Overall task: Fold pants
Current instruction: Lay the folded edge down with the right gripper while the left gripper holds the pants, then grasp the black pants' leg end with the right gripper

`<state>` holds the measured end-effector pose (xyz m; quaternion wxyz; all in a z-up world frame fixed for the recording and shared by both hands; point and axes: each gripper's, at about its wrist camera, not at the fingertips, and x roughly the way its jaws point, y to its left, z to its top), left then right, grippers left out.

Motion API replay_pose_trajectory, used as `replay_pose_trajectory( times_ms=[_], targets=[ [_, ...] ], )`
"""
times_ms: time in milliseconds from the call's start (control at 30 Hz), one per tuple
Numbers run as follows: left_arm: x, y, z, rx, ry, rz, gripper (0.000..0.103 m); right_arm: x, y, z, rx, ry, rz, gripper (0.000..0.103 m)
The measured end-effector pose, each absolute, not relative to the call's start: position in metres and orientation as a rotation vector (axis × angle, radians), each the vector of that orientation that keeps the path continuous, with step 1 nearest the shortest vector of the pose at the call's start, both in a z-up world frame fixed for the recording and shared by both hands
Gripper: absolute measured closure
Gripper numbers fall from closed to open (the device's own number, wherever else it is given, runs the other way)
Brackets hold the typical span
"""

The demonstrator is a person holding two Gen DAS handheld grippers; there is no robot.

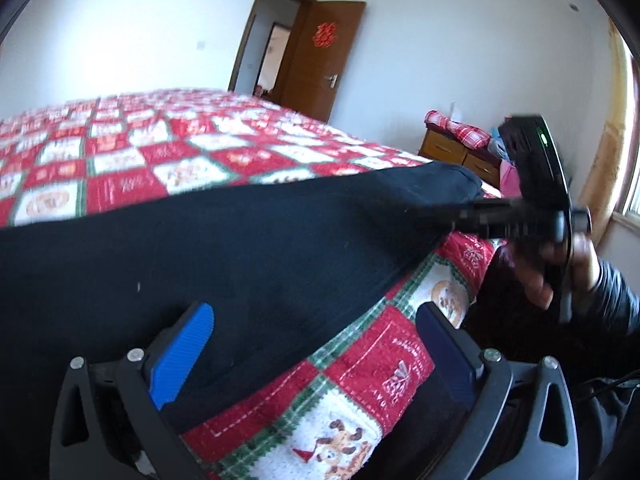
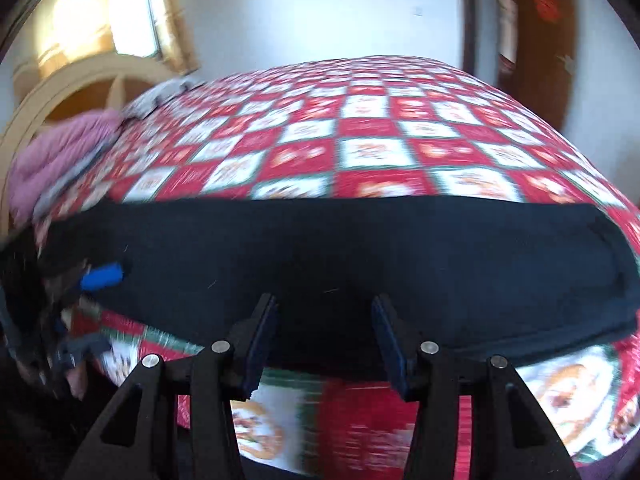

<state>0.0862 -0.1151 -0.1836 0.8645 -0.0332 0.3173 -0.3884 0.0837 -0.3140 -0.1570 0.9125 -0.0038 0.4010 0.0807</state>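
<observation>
So the black pants (image 2: pixel 340 264) are laid out long and flat across the near edge of the bed (image 2: pixel 360 136), probably so the leg ends can be grabbed for a lengthwise fold. The left tool (image 1: pixel 316 336) is held wide open, one blue pad over the fabric and the other over the quilt (image 1: pixel 360 376), nothing pinched. The right tool (image 2: pixel 324 332) is seen partly open above the pants' near edge, gripping nothing. A red-and-white checkered quilt covers the bed; a brown door (image 1: pixel 320 60) is seen behind, a window (image 2: pixel 132 12) off to the side.
</observation>
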Motion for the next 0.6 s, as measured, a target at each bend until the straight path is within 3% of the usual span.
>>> replay_pose_trajectory(
  times_ms=[200, 433, 600],
  targets=[
    [0.079, -0.119, -0.190, -0.014, 0.661, -0.814, 0.000, 0.084, -0.281, -0.187, -0.260, 0.916, 0.129, 0.052],
    [0.078, -0.117, -0.185, -0.011, 0.672, -0.787, 0.000, 0.078, -0.289, -0.184, -0.231, 0.920, 0.142, 0.052],
    [0.083, -0.110, -0.168, 0.021, 0.617, -0.684, 0.000, 0.070, -0.300, -0.164, -0.158, 0.806, 0.070, 0.052]
  ],
)
